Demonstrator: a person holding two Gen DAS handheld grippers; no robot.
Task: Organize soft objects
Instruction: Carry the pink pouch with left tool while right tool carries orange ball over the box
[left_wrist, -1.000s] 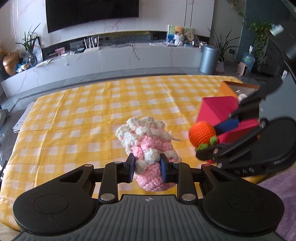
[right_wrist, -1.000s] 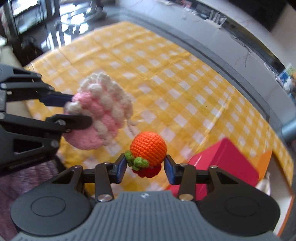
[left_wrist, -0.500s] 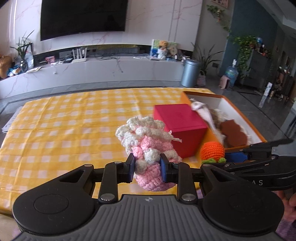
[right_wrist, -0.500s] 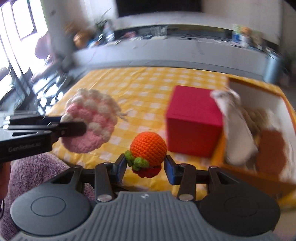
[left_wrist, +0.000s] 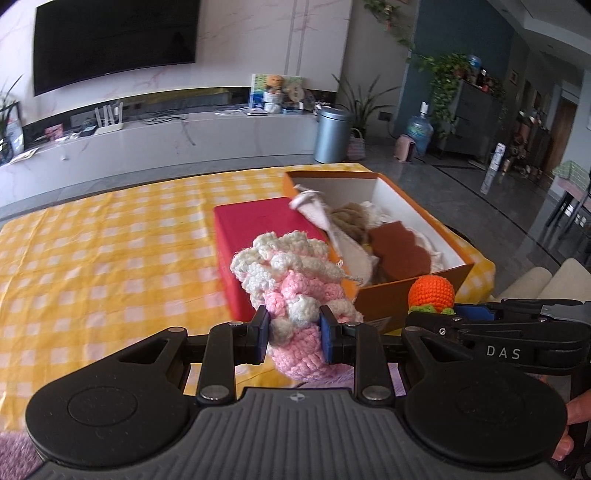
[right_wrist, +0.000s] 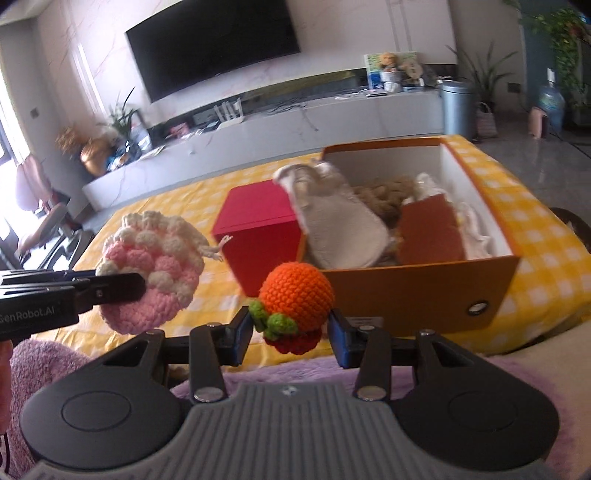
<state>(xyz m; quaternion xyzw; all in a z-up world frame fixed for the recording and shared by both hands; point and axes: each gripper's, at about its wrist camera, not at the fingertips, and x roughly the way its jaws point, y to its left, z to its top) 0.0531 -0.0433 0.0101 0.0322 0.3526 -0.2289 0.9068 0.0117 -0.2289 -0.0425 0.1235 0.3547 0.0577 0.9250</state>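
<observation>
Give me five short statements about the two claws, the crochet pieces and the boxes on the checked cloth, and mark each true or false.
1. The left claw grips a pink and white crochet piece. True.
2. The right claw is empty. False: it holds an orange crochet fruit with green leaves.
3. The orange box is open and already has soft things in it. True.
4. The red box sits inside the orange box. False: it stands on the yellow checked cloth, beside the orange box.
5. Both crochet pieces are lying on the cloth. False: both are held up in the claws, short of the orange box.
</observation>
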